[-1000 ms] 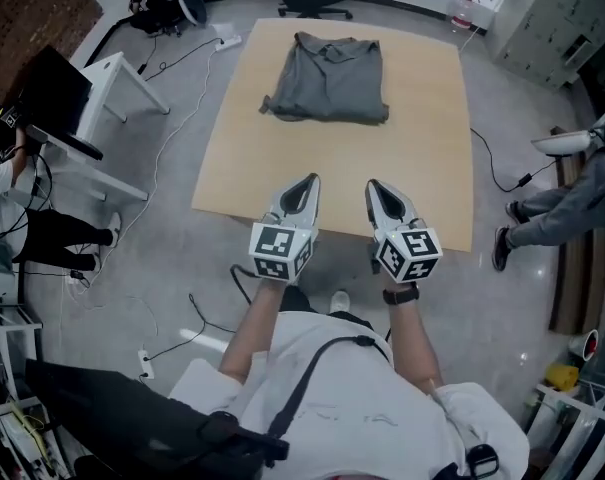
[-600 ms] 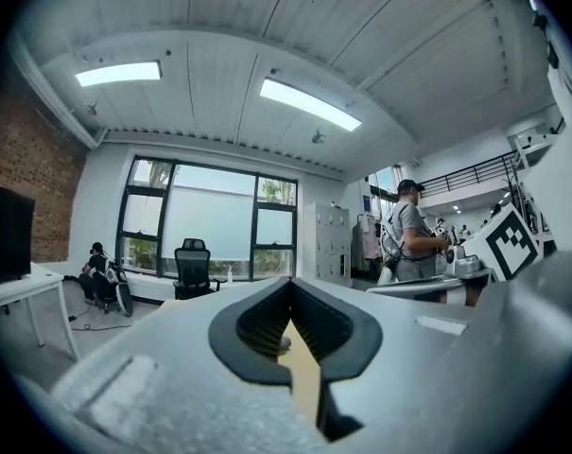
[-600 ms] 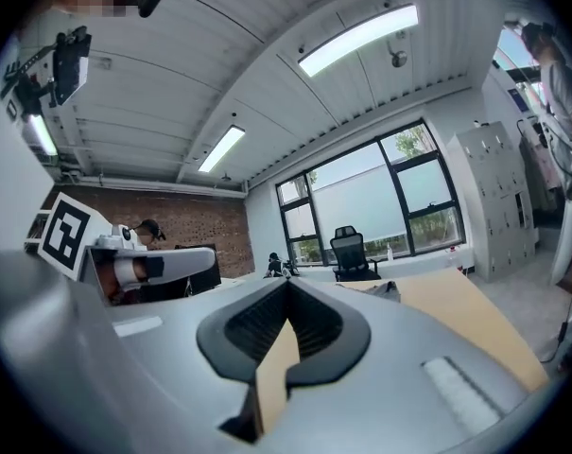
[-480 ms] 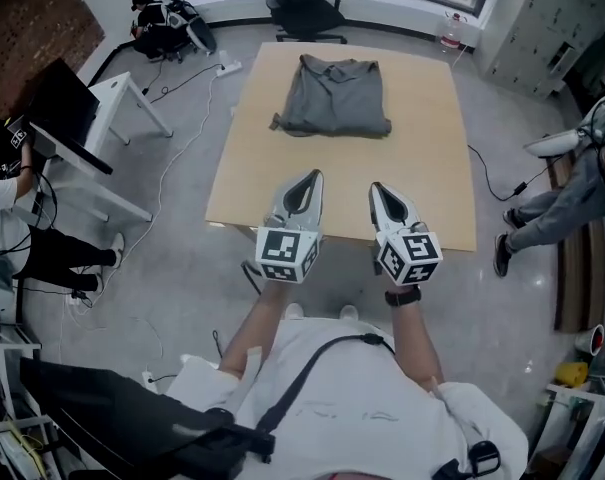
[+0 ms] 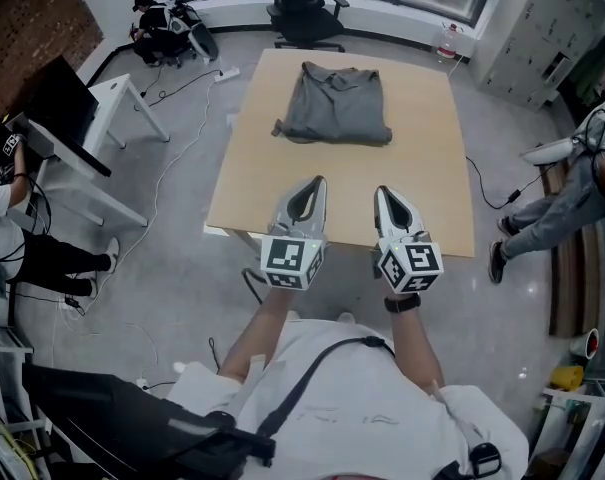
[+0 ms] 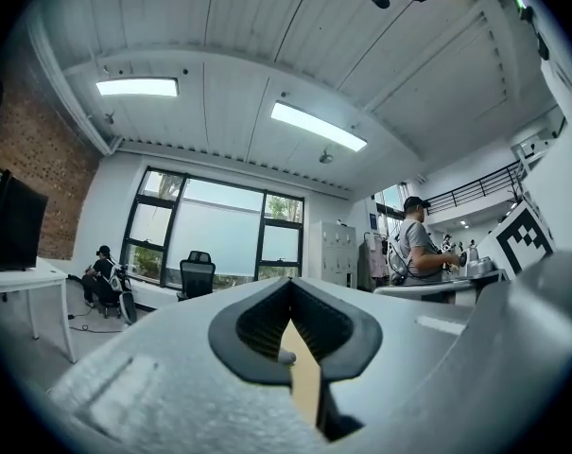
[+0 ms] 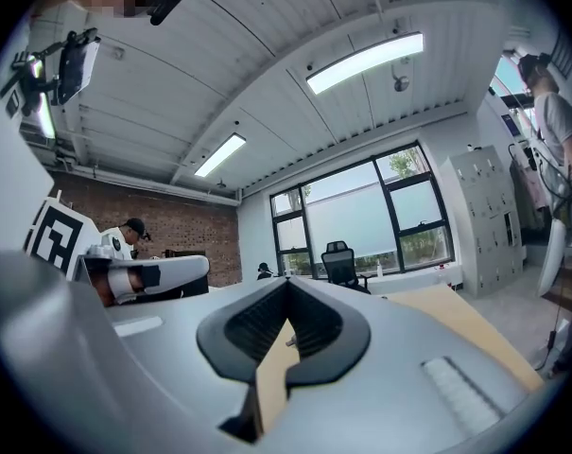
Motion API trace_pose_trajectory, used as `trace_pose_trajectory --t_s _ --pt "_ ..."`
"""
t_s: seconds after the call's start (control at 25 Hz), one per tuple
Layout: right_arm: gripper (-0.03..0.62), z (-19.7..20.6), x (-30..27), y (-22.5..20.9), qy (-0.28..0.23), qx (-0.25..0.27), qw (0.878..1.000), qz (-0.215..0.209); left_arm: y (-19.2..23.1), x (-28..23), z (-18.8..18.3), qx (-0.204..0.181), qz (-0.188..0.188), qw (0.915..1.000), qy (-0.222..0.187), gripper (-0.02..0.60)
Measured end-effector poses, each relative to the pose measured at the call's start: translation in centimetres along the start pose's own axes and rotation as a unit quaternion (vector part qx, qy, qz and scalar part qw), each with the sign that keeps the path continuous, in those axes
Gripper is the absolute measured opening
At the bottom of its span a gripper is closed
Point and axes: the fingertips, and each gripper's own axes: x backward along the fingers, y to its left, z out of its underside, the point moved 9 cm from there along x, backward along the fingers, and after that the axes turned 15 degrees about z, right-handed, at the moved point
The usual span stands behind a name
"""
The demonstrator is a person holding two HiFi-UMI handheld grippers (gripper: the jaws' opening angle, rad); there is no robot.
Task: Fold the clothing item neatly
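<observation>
A folded grey garment (image 5: 337,104) lies at the far end of the light wooden table (image 5: 402,188). My left gripper (image 5: 313,183) and right gripper (image 5: 382,192) are held side by side over the table's near edge, well short of the garment, both pointing level toward it. Each is shut with nothing between its jaws. In the left gripper view the left gripper (image 6: 290,291) has its jaws closed tip to tip, with a strip of table showing in the notch. The right gripper view shows the same for the right gripper (image 7: 287,291). The garment is in neither gripper view.
A black office chair (image 5: 304,8) stands beyond the table's far end. A white desk (image 5: 102,98) with a dark monitor (image 5: 52,103) is at the left, with people seated near it. Another person (image 5: 572,188) stands at the right. Cables (image 5: 172,148) run over the floor.
Both grippers have shifted slightly lower in the head view. The table and garment have slid a little to the right and upward in it. The jaws stayed shut.
</observation>
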Motion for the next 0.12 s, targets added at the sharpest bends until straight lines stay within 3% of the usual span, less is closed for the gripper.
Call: trace_pose_trajectory --t_s 0.12 --pt "0.000 0.34 -0.21 0.12 0.009 -0.001 1.000 0.005 -0.09 -0.06 0.15 0.001 0.004 1.0000 0.005 -0.002"
